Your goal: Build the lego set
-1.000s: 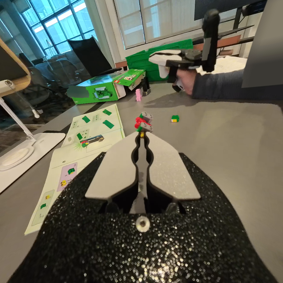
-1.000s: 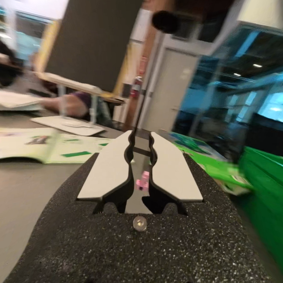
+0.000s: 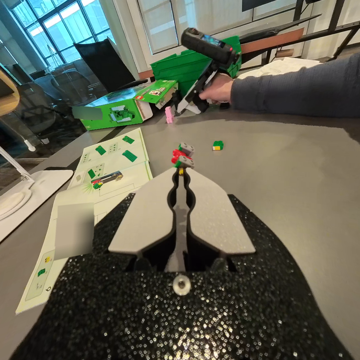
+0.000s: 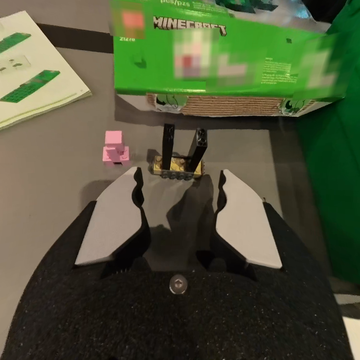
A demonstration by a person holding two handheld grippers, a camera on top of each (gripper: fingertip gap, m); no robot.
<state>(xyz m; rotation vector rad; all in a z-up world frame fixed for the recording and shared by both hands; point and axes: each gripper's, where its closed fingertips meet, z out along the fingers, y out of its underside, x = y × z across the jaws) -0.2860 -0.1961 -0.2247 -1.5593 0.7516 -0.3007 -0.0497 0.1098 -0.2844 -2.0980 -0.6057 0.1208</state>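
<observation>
Ahead, right tongs (image 4: 180, 173) gape before black-pillared build (image 4: 178, 155), box edge (image 4: 224, 106) beyond

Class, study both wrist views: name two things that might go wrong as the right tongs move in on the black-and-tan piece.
1. The right tongs are open, and the pink pig figure stands just beside their left fingertip; a slightly off approach may knock it over.
2. The black-and-tan piece carries two tall black pillars. Gripping or brushing those rather than the base could tip it or pop them off.
</observation>
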